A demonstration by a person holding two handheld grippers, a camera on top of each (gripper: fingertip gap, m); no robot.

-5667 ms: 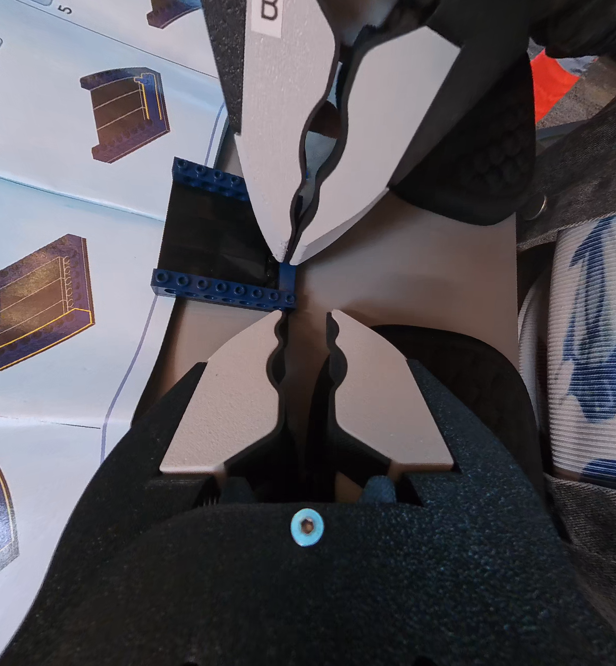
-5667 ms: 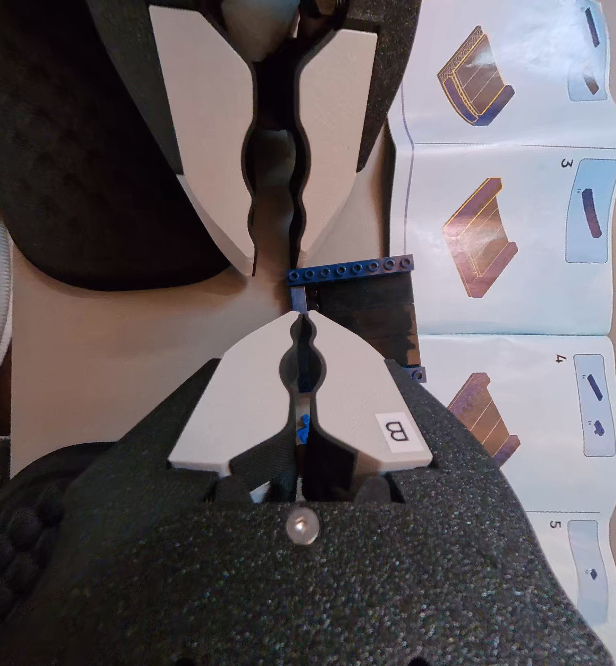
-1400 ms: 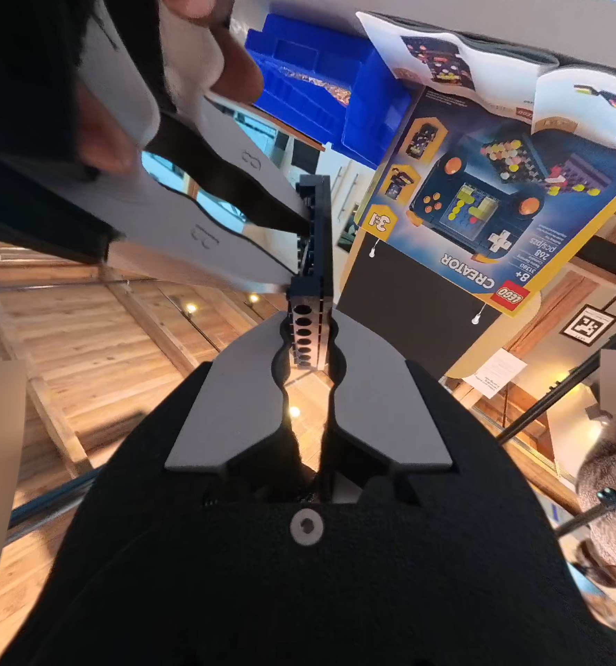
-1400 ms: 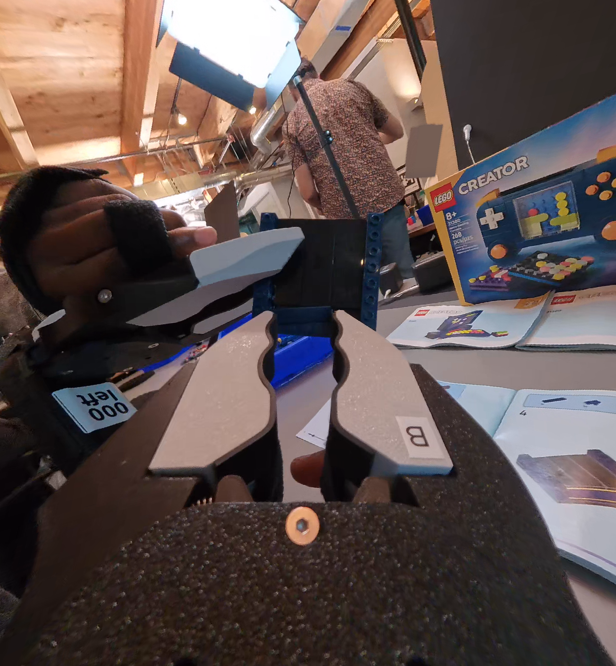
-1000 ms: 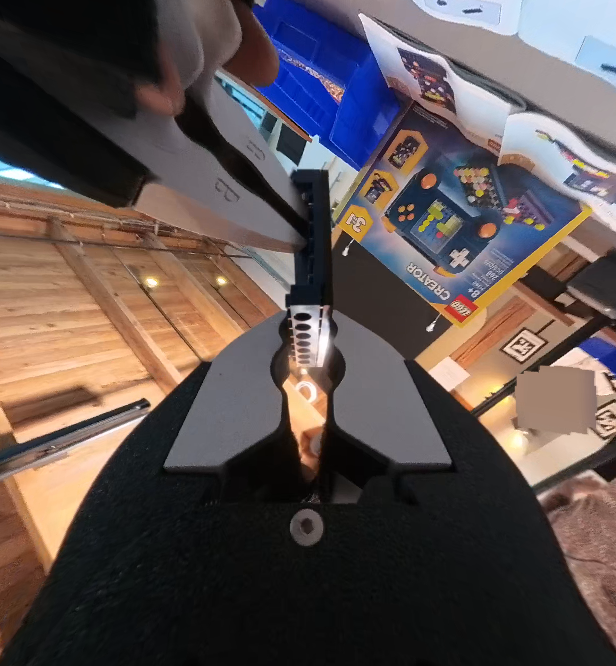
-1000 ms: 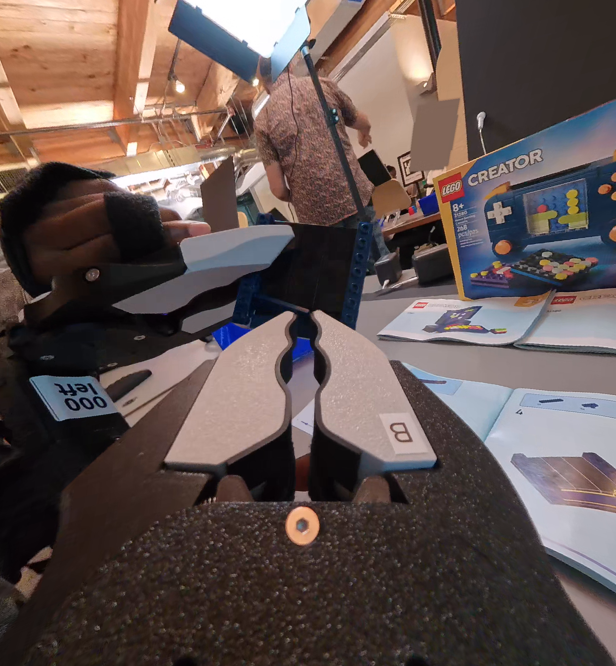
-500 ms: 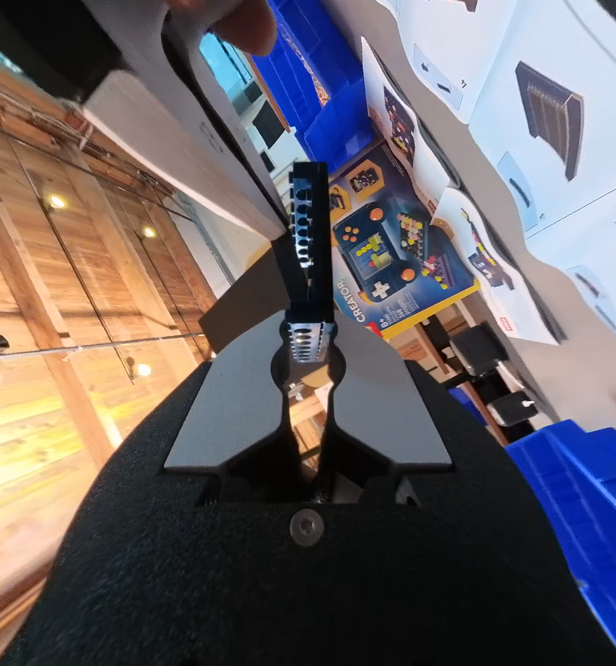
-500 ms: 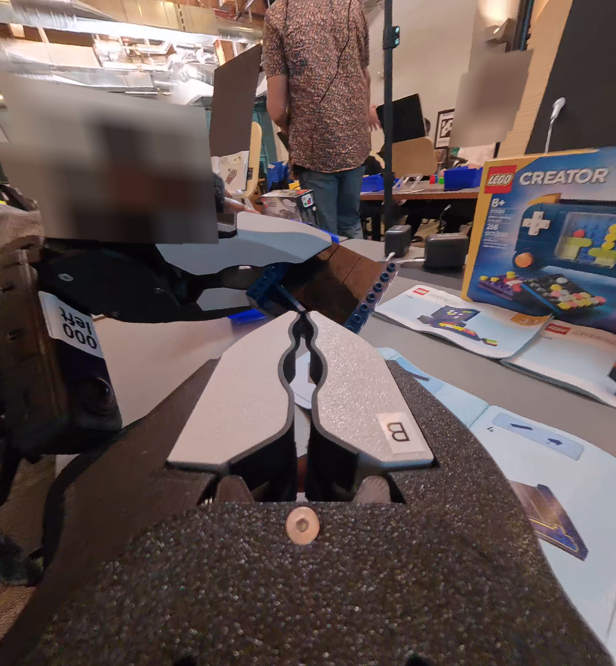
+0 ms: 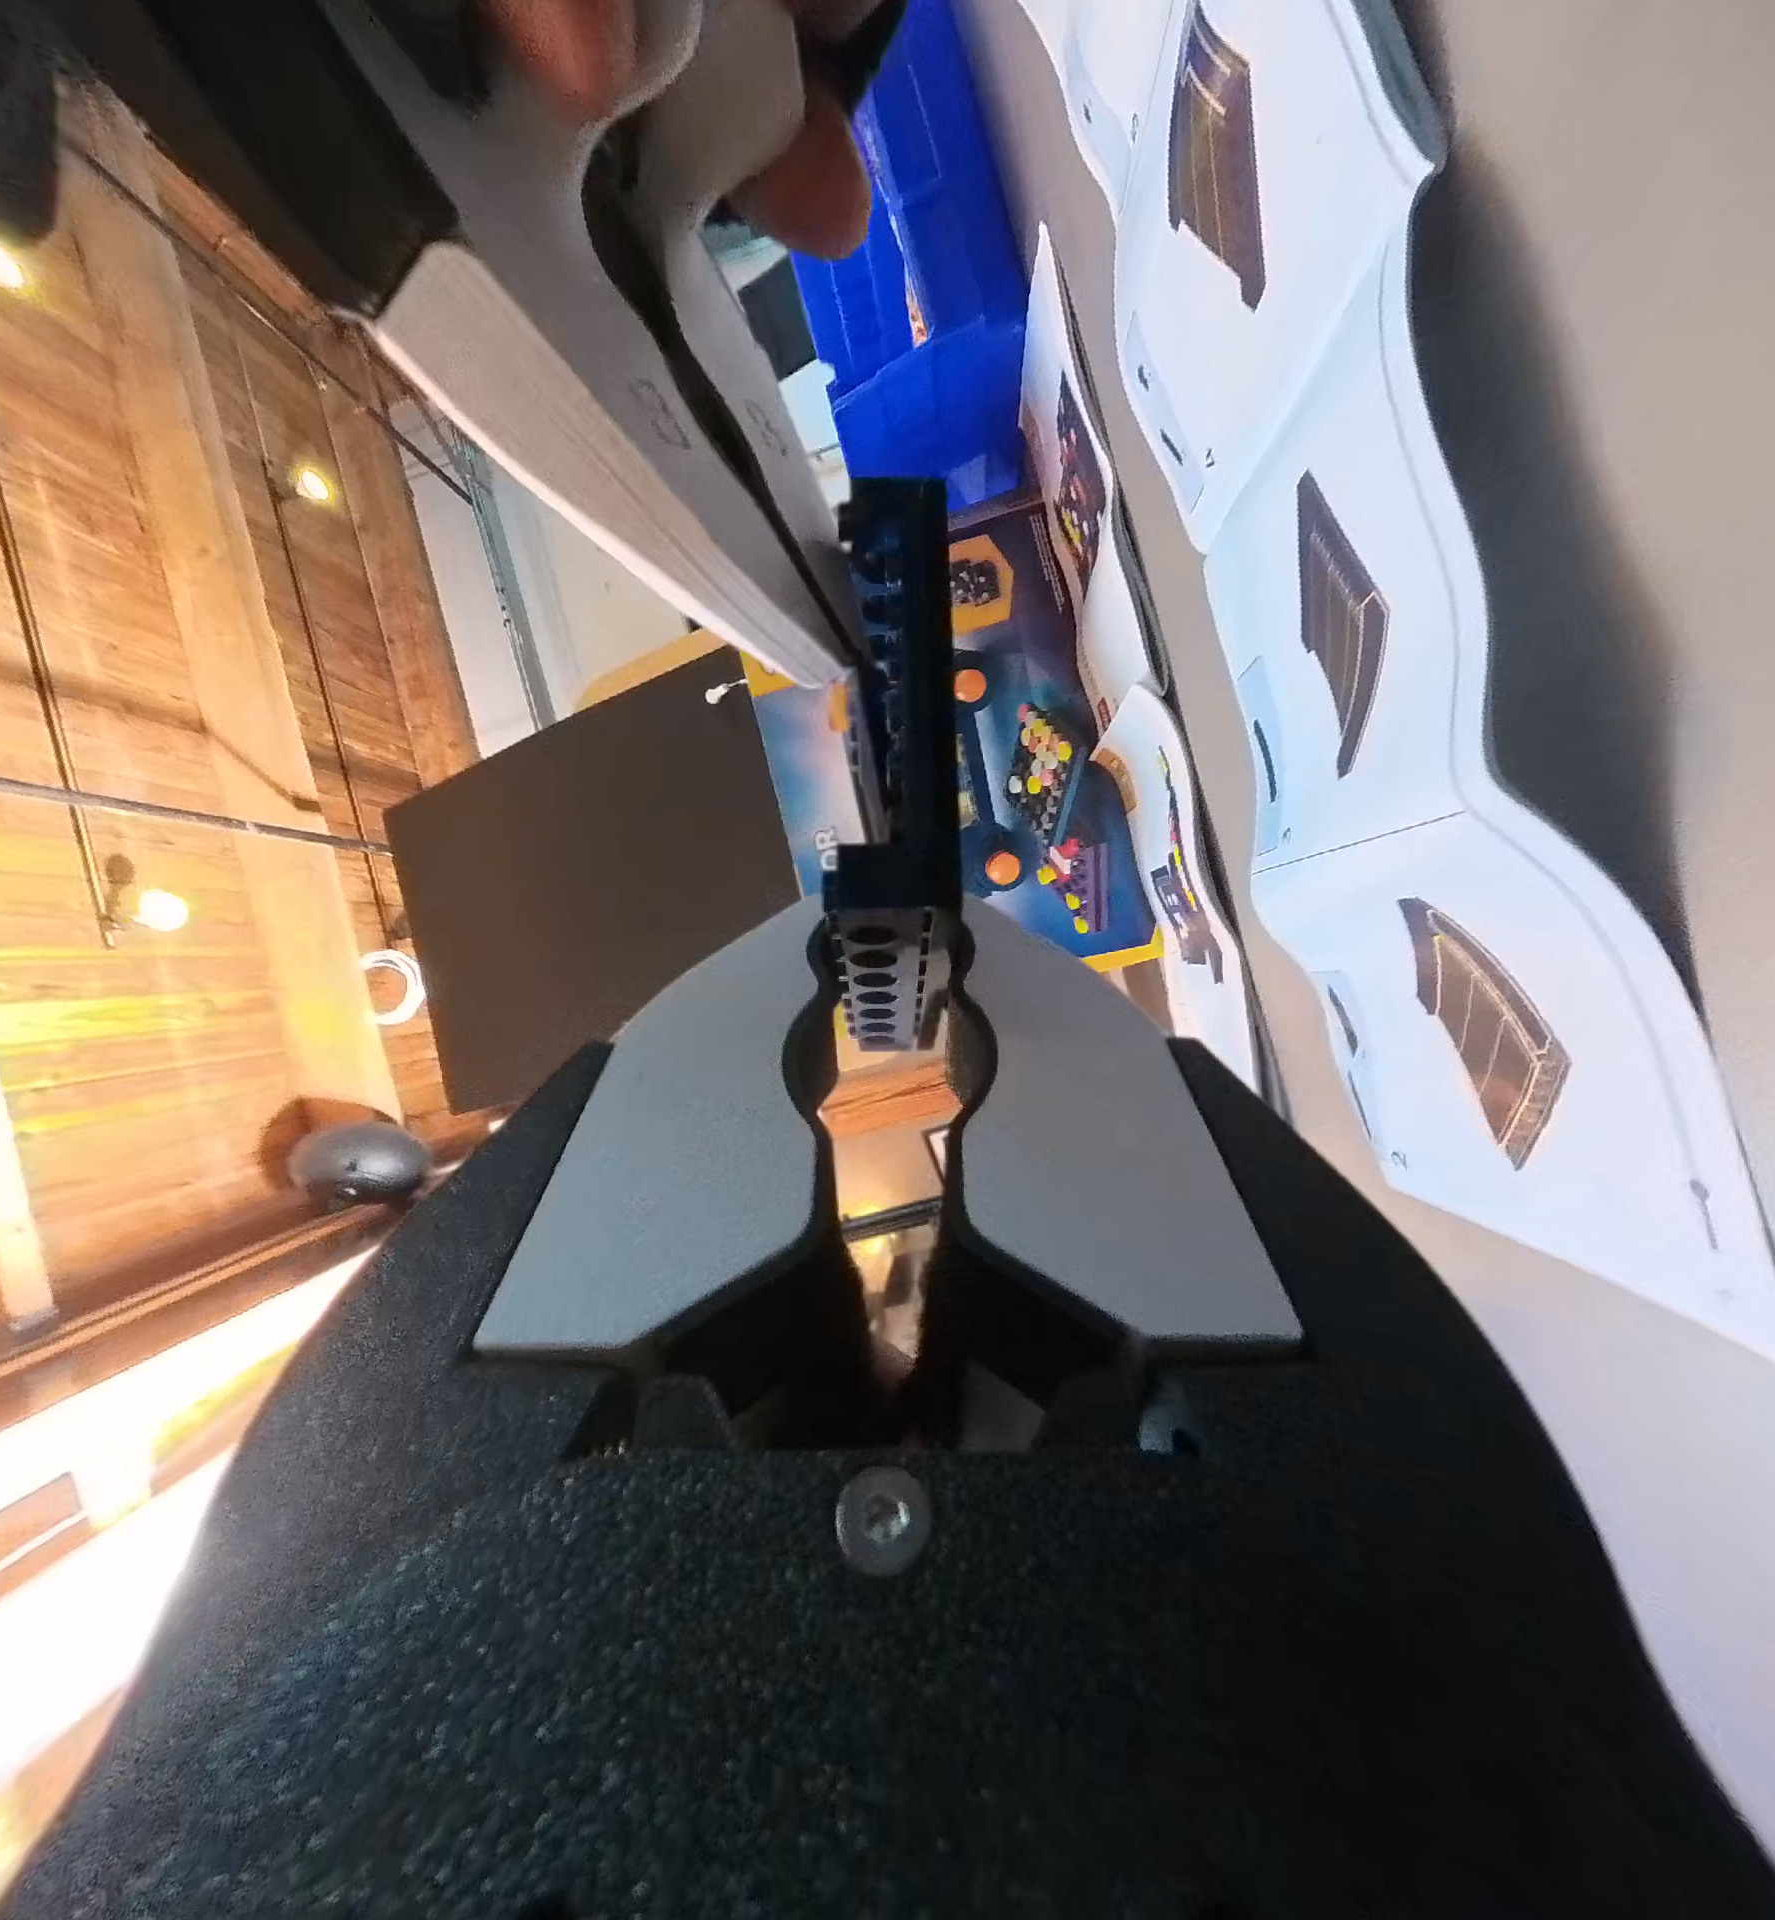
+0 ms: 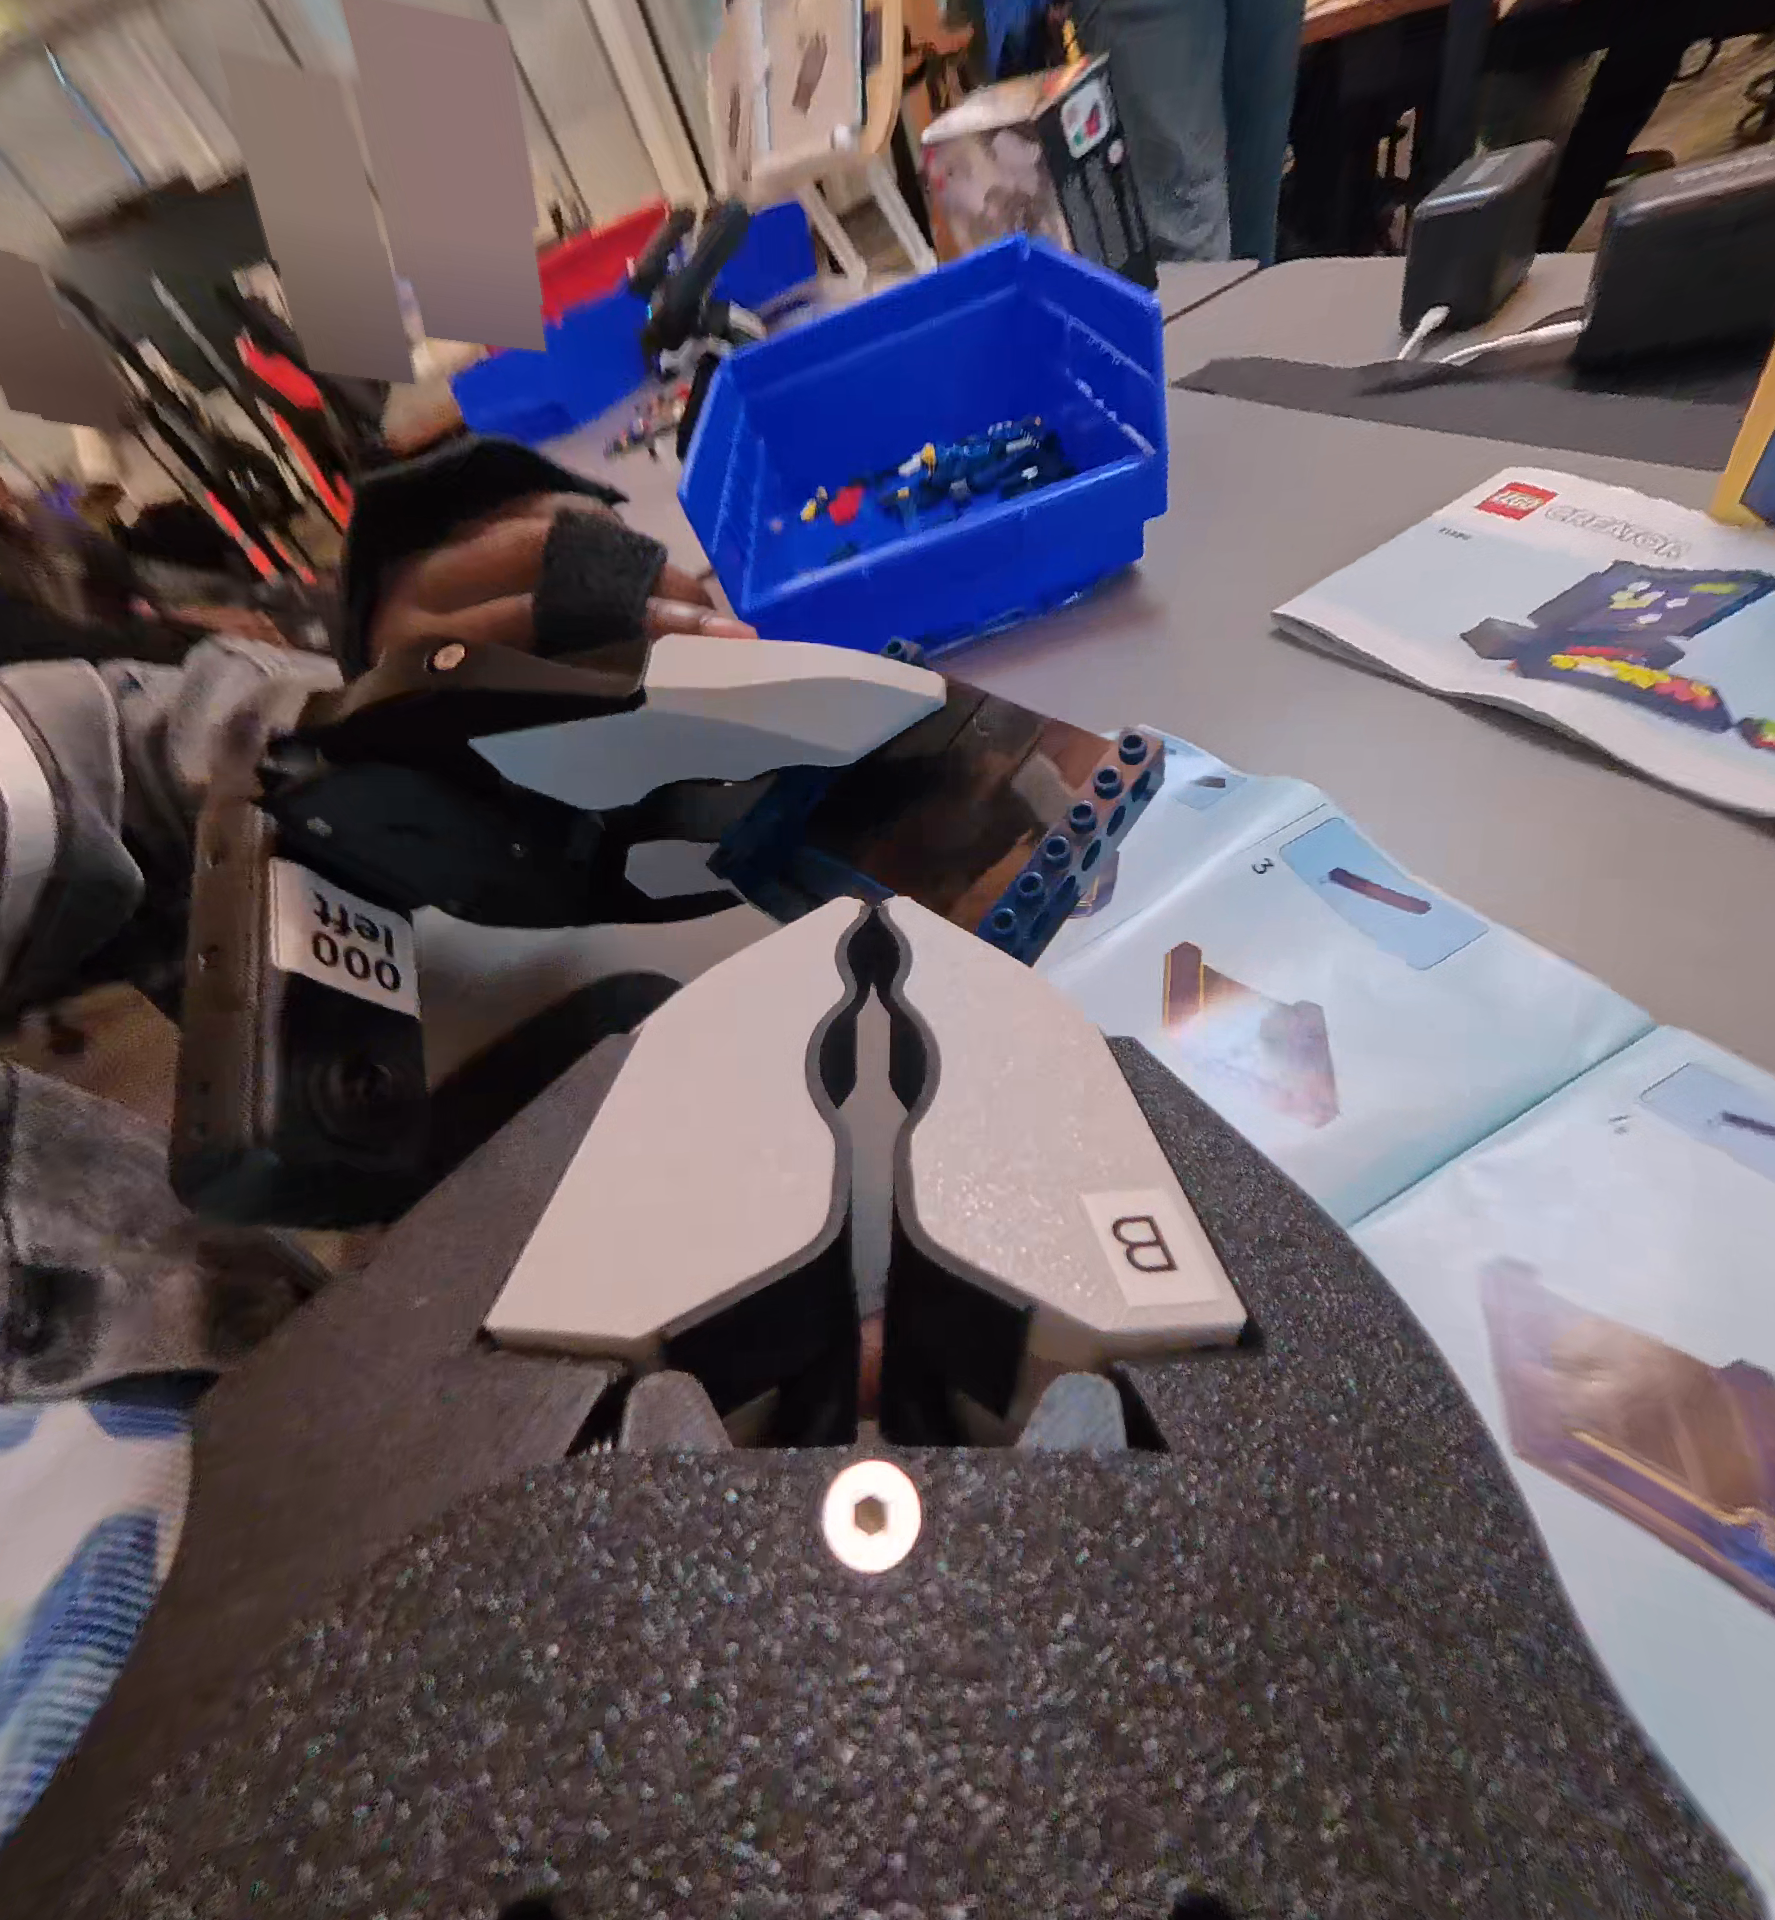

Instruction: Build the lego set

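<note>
Presently the brick assembly (image 10: 997, 821), a dark panel edged with blue studded beams, is held clear of the table (image 10: 1382, 540), above the near page of an open instruction booklet (image 10: 1382, 1039). The left gripper (image 9: 888, 971) grasps it: both pads press the end of one blue beam (image 9: 883, 987), so the panel juts forward edge-on, probably to present its face for work from the side. The right gripper (image 10: 870, 914) has its fingertips clenched together with nothing between them; they sit just beside the panel's near edge, and contact cannot be confirmed. A blue bin (image 10: 924, 457) of loose bricks stands toward the table's far edge, and a second booklet (image 10: 1589, 644) lies toward the far right corner, beside a printed box (image 9: 1049, 769). A gloved hand (image 10: 509, 582) carries the left gripper.
</note>
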